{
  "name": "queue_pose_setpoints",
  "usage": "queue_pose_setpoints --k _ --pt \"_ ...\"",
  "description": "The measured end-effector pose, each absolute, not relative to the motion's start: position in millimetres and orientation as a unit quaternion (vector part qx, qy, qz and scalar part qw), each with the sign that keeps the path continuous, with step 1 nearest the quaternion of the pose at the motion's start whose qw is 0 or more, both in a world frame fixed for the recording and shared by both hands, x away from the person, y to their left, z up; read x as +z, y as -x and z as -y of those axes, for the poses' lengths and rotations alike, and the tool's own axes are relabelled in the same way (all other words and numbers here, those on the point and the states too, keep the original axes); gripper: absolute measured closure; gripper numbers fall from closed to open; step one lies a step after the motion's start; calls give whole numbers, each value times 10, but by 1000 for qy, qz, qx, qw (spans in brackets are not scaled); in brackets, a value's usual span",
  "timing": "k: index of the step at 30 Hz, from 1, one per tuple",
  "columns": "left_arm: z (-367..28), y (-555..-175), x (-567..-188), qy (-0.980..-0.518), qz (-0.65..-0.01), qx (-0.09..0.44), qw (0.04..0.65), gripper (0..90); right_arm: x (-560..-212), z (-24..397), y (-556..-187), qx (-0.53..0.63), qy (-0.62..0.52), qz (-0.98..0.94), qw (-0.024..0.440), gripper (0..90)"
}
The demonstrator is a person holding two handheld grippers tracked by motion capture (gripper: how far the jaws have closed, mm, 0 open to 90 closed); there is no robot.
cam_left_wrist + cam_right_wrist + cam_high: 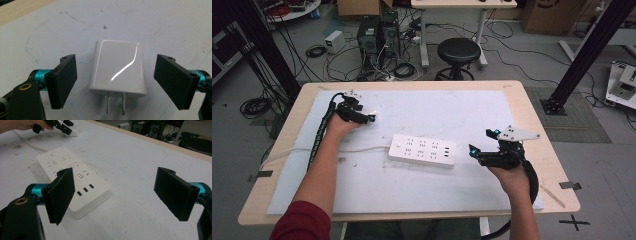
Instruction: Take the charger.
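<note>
Charger point(117, 67), a small white plug adapter, lies flat on the bench point(522, 107) at far left, between the wide-open jaws of the left claw point(116, 80), prongs toward the camera. Closing squarely on its two long sides looks the surest grip. Right claw point(120, 195) hovers open just beside the white power strip point(422, 150) at mid-bench.

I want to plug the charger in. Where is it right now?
The charger lies flat on the white mat, between the open jaws of the left gripper, prongs toward the gripper. In the high view it is far left of the power strip.
</note>
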State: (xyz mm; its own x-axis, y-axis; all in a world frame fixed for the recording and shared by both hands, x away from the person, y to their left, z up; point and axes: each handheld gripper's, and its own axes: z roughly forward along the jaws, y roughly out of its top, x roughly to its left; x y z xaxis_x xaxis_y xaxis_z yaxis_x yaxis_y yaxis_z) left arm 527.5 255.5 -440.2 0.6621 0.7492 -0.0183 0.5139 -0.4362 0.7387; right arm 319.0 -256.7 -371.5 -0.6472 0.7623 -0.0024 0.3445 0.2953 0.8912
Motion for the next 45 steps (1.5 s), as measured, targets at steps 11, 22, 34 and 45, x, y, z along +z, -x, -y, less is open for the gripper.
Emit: queue_pose_setpoints --k 11,22,34,45 --pt "-2512 -5278 -4438 -840 -374 157 359 266 -3713 2572 -3187 474 -358 -773 223 173" --pt "-2524 -5277 -4445 -843 -372 158 356 368 -3712 2589 -3188 475 -360 -771 222 173" --pt "-2520 -5248 -4397 -844 -372 154 355 425 -3699 2566 -3217 473 -358 -775 219 173" --pt "-2536 -4638 -3819 -840 -307 188 407 424 -3553 2498 -3183 479 -330 -787 207 173"
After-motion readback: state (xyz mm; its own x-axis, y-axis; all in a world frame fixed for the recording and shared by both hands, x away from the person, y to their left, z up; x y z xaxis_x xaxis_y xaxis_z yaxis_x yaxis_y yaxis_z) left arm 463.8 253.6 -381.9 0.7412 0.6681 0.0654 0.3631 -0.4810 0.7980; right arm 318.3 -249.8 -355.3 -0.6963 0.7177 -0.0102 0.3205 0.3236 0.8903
